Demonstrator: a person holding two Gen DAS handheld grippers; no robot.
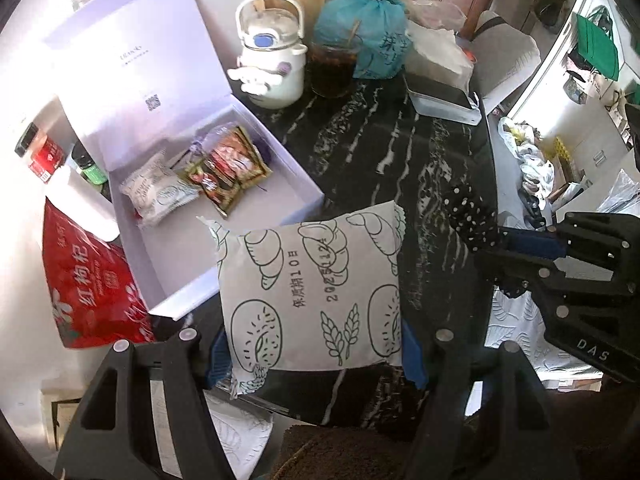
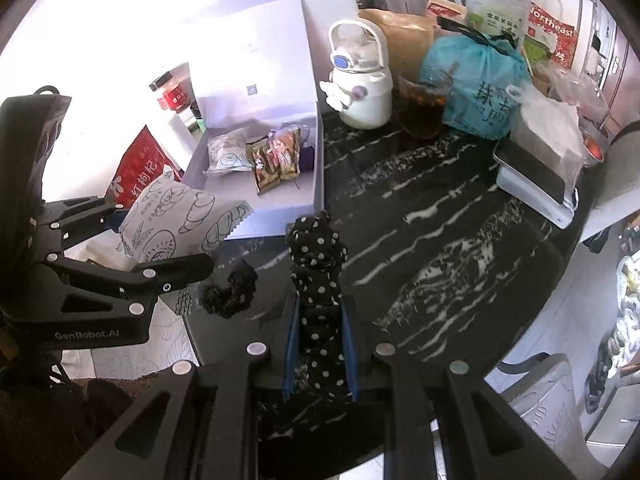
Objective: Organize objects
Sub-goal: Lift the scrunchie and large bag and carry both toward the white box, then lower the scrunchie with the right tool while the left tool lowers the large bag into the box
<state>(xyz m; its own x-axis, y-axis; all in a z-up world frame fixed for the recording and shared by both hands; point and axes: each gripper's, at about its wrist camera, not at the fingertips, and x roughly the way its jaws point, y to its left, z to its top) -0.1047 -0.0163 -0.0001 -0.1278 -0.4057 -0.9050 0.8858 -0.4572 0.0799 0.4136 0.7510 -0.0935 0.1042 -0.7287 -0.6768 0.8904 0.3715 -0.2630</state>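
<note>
Bread packet (image 1: 312, 292) in left tool (image 1: 316, 354)

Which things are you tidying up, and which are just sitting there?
Tidying: bread packet in left gripper; dotted scrunchie in right gripper; open box; black scrunchie.
Just sitting: kettle, tea cup, blue bag, red pouch.

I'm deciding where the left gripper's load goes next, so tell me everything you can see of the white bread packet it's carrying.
The bread packet is a puffy, pillow-shaped pouch of white film printed with dark outline drawings of croissants, loaves and wheat ears, plus a printed date line. Its end seams are crimped and zigzag-cut. It looks sealed and full. The left gripper clamps it between its blue pads near the lower end, holding it clear above the black marbled table, just beside the open white box. Nothing else touches it.
</note>
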